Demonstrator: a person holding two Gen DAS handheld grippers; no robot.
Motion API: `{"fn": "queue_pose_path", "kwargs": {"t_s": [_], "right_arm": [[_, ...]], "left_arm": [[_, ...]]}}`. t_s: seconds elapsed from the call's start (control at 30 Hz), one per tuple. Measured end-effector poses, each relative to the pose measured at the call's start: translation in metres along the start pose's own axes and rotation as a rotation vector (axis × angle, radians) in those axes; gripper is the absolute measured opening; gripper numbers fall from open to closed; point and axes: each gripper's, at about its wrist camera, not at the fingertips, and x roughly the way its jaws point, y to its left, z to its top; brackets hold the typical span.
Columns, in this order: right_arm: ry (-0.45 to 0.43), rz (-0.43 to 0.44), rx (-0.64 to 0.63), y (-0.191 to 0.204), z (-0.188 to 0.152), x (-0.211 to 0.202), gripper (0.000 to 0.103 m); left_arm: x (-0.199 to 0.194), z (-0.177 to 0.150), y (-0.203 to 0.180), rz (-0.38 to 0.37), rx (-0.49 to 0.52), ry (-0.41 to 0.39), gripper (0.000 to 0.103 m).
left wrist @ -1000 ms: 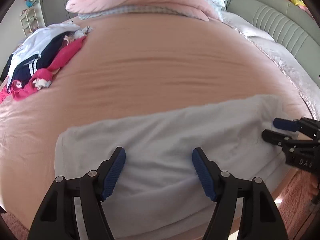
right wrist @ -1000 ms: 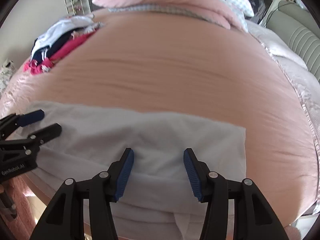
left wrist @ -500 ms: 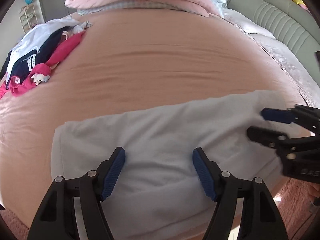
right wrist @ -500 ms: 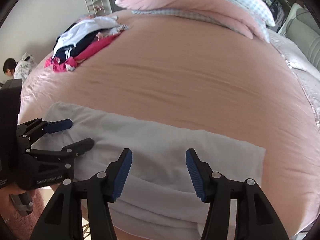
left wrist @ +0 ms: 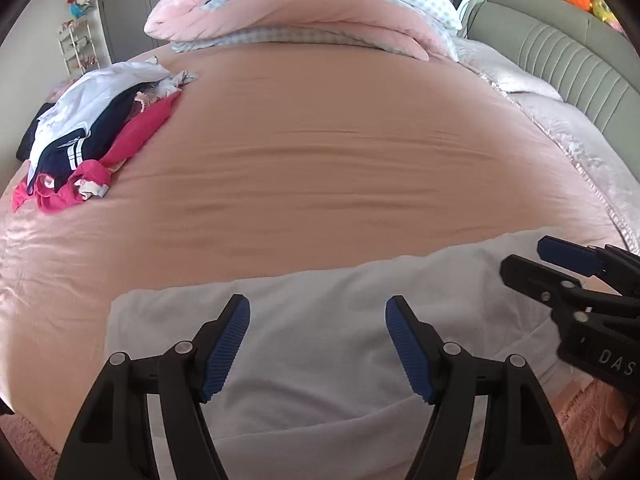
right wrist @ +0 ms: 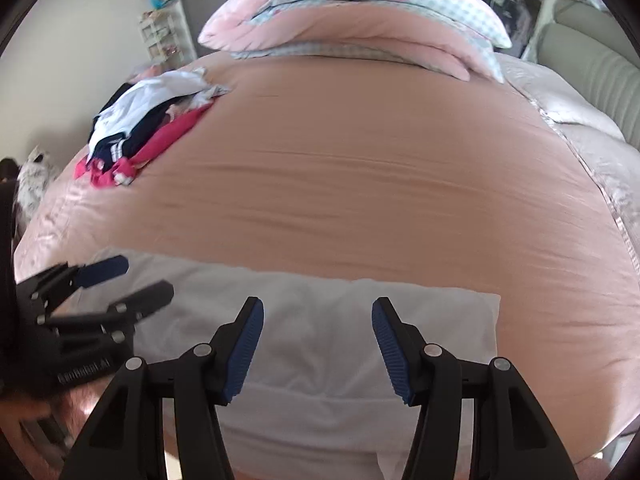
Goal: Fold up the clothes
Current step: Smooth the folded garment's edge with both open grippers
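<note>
I look along both pairs of tongs at a bed (left wrist: 320, 168) covered by a peach-pink sheet. A white garment (left wrist: 320, 332) lies flat as a wide folded band across the near edge of the bed, at 6 o'clock in both views.

In the left wrist view, my left tongs (left wrist: 318, 340) hover over the middle of the white garment with the fingers spread wide apart, holding nothing; white cloth fills the gap between the blue pads (left wrist: 226, 346). My right tongs (left wrist: 532, 260) enter at 3 o'clock, above the garment's right end, fingers parted and empty.

In the right wrist view, the right tongs (right wrist: 318, 340) sit over the garment's right half, fingers wide apart, and the cloth's right edge lies at about 4 o'clock from them. The left tongs (right wrist: 144, 280) appear blurred at 9 o'clock over the garment's left end, fingers parted.

A pile of clothes (left wrist: 92, 140), white, navy and magenta, lies at 10 o'clock near the bed's left side, well apart from the white garment. A folded pink quilt (left wrist: 304, 4) rests at 12 o'clock on the far end. A grey-green padded headboard (left wrist: 560, 64) curves along at 2 o'clock.
</note>
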Motion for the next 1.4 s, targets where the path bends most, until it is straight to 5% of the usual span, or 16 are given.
{"fn": "queue_pose_path", "kwargs": {"t_s": [0.1, 0.53, 0.83, 0.97, 1.23, 1.4], "right_arm": [[0.044, -0.002, -0.013, 0.007, -0.01, 0.02, 0.056], [0.021, -0.047, -0.101, 0.013, -0.074, -0.026, 0.061], [-0.068, -0.044, -0.058, 0.023, -0.029, -0.028, 0.061], [0.008, -0.08, -0.109, 0.039, -0.021, 0.005, 0.061], [0.069, -0.058, -0.125, 0.022, -0.061, -0.004, 0.061], [0.031, -0.033, -0.098, 0.016, -0.065, -0.03, 0.061]], "left_arm": [[0.002, -0.023, -0.018, 0.037, 0.066, 0.028, 0.069], [-0.059, -0.064, 0.013, -0.105, 0.068, -0.013, 0.07], [-0.042, -0.016, 0.056, 0.04, -0.066, -0.094, 0.07], [-0.018, -0.02, 0.057, 0.078, -0.025, 0.014, 0.07], [-0.047, -0.061, 0.06, 0.021, 0.022, 0.026, 0.07], [-0.057, -0.047, 0.055, -0.001, 0.013, -0.036, 0.07]]}}
